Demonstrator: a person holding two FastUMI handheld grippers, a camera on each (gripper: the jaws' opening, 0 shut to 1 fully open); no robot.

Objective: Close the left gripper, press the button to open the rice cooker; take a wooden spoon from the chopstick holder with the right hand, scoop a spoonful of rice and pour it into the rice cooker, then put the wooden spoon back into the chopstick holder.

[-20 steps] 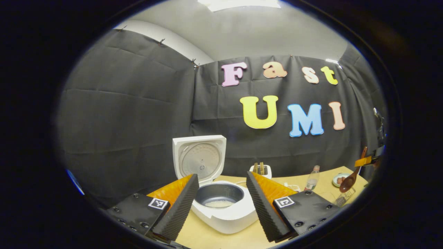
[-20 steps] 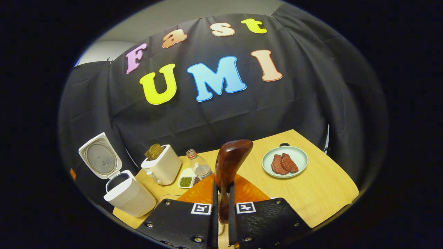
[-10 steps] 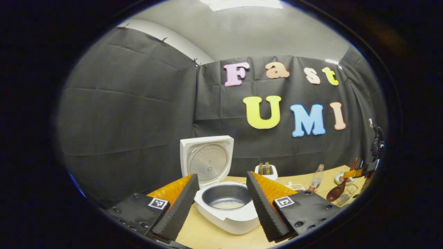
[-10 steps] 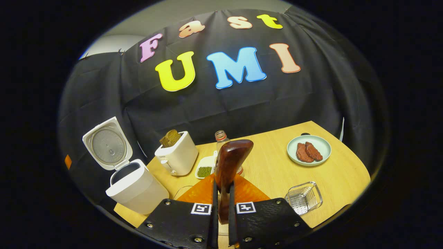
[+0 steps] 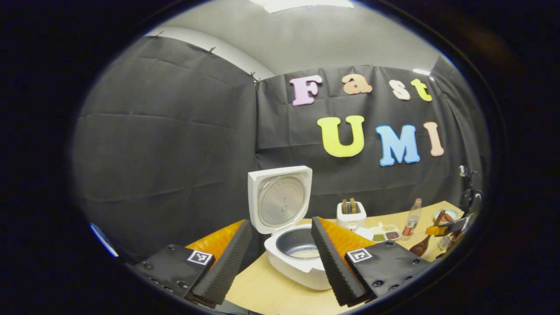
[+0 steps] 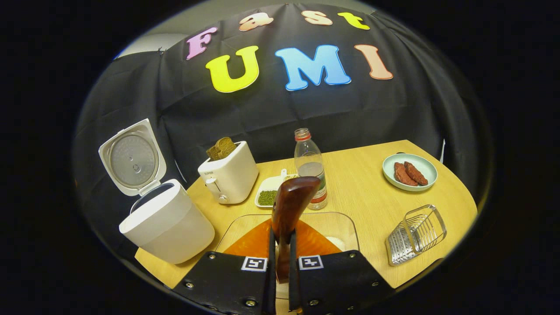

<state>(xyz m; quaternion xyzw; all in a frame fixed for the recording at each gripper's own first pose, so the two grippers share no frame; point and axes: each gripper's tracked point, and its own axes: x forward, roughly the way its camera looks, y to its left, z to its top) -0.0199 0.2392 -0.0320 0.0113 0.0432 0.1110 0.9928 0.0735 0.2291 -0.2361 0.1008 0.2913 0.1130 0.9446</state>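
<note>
Table (image 6: pixel 372 197): right hand-held gripper (image 6: pixel 280 262) clamps wooden spoon (image 6: pixel 288 205).

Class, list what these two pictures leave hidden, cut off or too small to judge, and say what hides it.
1. Spoon bowl: in the right gripper view the wooden spoon runs down between the right gripper fingers, which hide its lower end.
2. Glass container: the gripper covers most of it.
3. Rice cooker inside: its wall hides it here.
4. Small dishes: too small in the left gripper view.

Even overhead light, fisheye-warped edges.
</note>
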